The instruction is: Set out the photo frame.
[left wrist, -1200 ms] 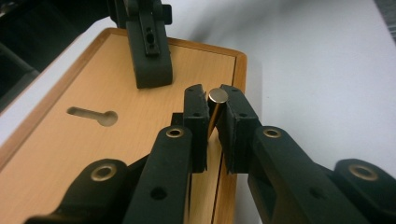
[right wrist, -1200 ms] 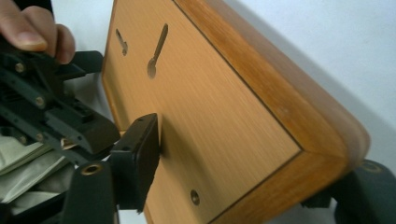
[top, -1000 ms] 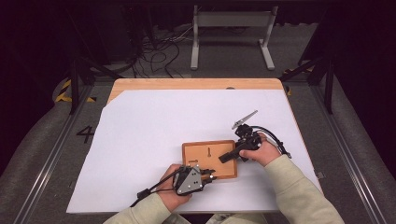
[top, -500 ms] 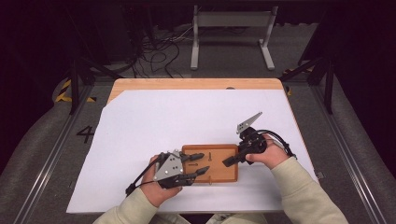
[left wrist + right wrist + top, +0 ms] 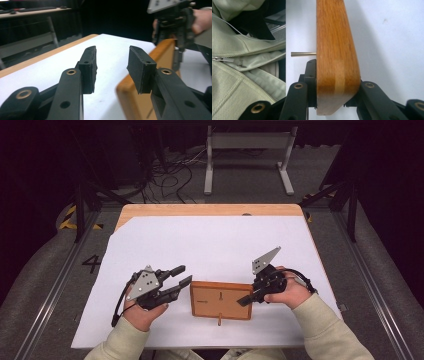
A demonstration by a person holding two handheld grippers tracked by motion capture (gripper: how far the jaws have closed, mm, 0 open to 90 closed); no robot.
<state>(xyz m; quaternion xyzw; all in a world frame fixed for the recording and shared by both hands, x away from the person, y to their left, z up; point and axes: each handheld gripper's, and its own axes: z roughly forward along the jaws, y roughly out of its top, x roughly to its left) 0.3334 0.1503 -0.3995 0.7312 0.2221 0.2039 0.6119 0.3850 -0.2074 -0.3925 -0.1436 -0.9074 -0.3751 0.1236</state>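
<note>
The wooden board [image 5: 220, 300] lies on the white sheet [image 5: 210, 245] near the table's front edge, a thin metal pin [image 5: 303, 53] projecting from its near side. The right gripper [image 5: 246, 301] pinches its right end; the left gripper [image 5: 182, 275] hovers just left, jaws spread.

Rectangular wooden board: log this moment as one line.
object: rectangular wooden board on white sheet | right gripper: shut on board's right end | left gripper: open, beside board's left end

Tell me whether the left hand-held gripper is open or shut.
Open. The left hand-held gripper shows a clear gap between its jaws, holding nothing, beside the board.
</note>
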